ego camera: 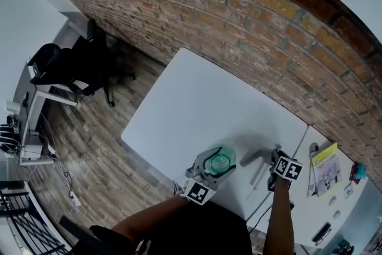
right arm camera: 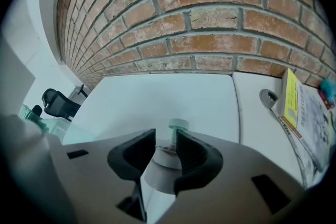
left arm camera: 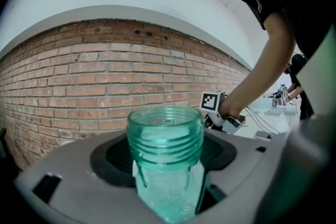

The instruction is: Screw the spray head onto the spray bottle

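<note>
A clear green spray bottle (left arm camera: 165,136) with an open threaded neck stands upright between my left gripper's (left arm camera: 167,178) jaws, which are shut on its body. In the head view the bottle (ego camera: 221,160) and left gripper (ego camera: 212,168) are at the near edge of the white table (ego camera: 197,104). To the right, my right gripper (ego camera: 276,160) points steeply down over the table. In the right gripper view its black pads (right arm camera: 191,153) press on the white spray head (right arm camera: 167,159), whose green tip (right arm camera: 178,124) sticks out ahead. A thin white tube (ego camera: 257,177) lies slanted below it.
A second white table on the right carries a yellow booklet (ego camera: 325,167), a round metal piece (right arm camera: 268,97) and small items. The brick wall (ego camera: 250,27) runs behind both tables. A black office chair (ego camera: 54,63) stands on the wood floor at far left.
</note>
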`<action>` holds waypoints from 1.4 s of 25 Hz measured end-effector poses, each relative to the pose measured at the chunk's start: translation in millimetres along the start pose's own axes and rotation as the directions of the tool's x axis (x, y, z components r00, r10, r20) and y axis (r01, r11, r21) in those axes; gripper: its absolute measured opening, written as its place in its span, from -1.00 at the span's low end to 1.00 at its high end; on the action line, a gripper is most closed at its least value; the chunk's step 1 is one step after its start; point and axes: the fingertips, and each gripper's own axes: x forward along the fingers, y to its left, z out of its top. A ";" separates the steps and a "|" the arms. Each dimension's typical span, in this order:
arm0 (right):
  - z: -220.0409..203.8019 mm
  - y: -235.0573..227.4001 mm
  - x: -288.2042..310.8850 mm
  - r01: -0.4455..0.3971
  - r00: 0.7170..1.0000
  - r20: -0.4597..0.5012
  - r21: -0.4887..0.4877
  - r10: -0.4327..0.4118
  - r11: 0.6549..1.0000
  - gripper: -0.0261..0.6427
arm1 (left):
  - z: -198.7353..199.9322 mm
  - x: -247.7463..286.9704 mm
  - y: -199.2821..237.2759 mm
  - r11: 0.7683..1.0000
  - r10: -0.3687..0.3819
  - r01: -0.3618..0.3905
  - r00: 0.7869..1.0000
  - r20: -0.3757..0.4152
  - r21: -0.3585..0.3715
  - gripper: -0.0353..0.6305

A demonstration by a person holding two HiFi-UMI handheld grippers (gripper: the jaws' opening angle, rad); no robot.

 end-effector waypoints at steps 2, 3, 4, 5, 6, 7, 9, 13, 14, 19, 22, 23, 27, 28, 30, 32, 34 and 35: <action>1.4 -2.8 1.9 0.014 1.000 -0.005 0.002 -0.014 1.000 -0.57 | -0.2 0.0 0.7 1.000 -0.001 0.001 1.000 -0.002 -0.001 0.08; 1.8 -4.5 2.7 0.022 1.000 -0.008 0.002 -0.022 1.000 -0.57 | -0.8 -0.1 0.5 1.000 -0.002 0.002 1.000 -0.004 -0.004 0.08; 1.5 -5.9 3.5 0.026 1.000 -0.012 0.001 -0.026 1.000 -0.57 | -2.2 -0.5 -0.2 1.000 -0.003 0.003 1.000 -0.008 -0.008 0.08; 0.6 -6.8 4.5 0.028 0.999 -0.019 0.000 -0.028 1.000 -0.57 | -3.8 -1.0 -1.1 1.000 -0.004 0.004 1.000 -0.012 -0.013 0.08; -0.5 -7.1 5.5 0.027 0.999 -0.027 -0.001 -0.027 1.000 -0.57 | -5.2 -1.5 -1.7 1.000 -0.004 0.004 1.000 -0.015 -0.017 0.08; -1.5 -7.1 6.6 0.025 0.999 -0.033 -0.003 -0.026 1.000 -0.57 | -5.9 -1.8 -1.8 1.000 -0.004 0.003 1.000 -0.017 -0.020 0.08; -2.2 -7.4 8.6 0.027 0.999 -0.041 -0.007 -0.027 1.000 -0.57 | -5.8 -1.7 -1.4 1.000 -0.003 0.002 1.000 -0.017 -0.023 0.08; -1.8 -8.1 12.0 0.032 0.998 -0.049 -0.004 -0.032 0.999 -0.56 | -5.2 -1.1 -1.9 1.000 0.001 -0.001 1.000 -0.016 -0.023 0.08; -1.3 -7.6 13.1 0.031 0.998 -0.054 -0.007 -0.031 0.999 -0.56 | -5.1 -1.1 -1.8 1.000 0.002 -0.002 1.000 -0.015 -0.023 0.08; -2.1 -7.5 18.3 0.002 0.995 -0.104 0.025 0.000 1.000 -0.55 | -5.8 -1.2 -1.5 1.000 0.001 -0.002 1.000 -0.015 -0.022 0.08; -3.0 -9.0 20.0 -0.004 0.989 -0.149 0.022 0.007 1.000 -0.53 | -5.0 -0.7 -0.6 1.000 0.002 -0.003 1.000 -0.012 -0.020 0.08; -3.1 -9.5 20.6 -0.005 0.987 -0.162 0.024 0.009 1.000 -0.53 | -5.0 -0.3 -0.3 1.000 0.004 -0.004 1.000 -0.011 -0.020 0.08; -9.4 -11.3 21.1 -0.015 0.981 -0.193 0.095 0.033 0.995 -0.53 | -6.1 -1.9 -2.1 1.000 0.005 -0.005 1.000 -0.013 -0.022 0.08; -9.8 -13.0 21.3 -0.012 0.980 -0.195 0.120 0.035 0.993 -0.53 | -6.1 -1.9 -2.2 1.000 0.005 -0.005 1.000 -0.013 -0.022 0.08; -9.4 -17.3 22.1 0.005 0.979 -0.201 0.157 0.027 0.988 -0.53 | -5.6 -1.6 -1.1 1.000 0.006 -0.006 1.000 -0.011 -0.021 0.08; -9.5 -20.2 23.0 0.017 0.976 -0.216 0.159 0.018 0.987 -0.53 | -4.9 -1.3 -0.4 1.000 0.007 -0.007 1.000 -0.008 -0.019 0.08; -9.7 -21.7 24.0 0.022 0.972 -0.233 0.153 0.014 0.988 -0.53 | -4.9 -1.3 -0.4 1.000 0.008 -0.008 1.000 -0.007 -0.018 0.08; -9.8 -22.5 24.7 0.025 0.971 -0.240 0.157 0.013 0.987 -0.53 | -4.9 -1.4 -0.3 1.000 0.009 -0.009 1.000 -0.006 -0.017 0.08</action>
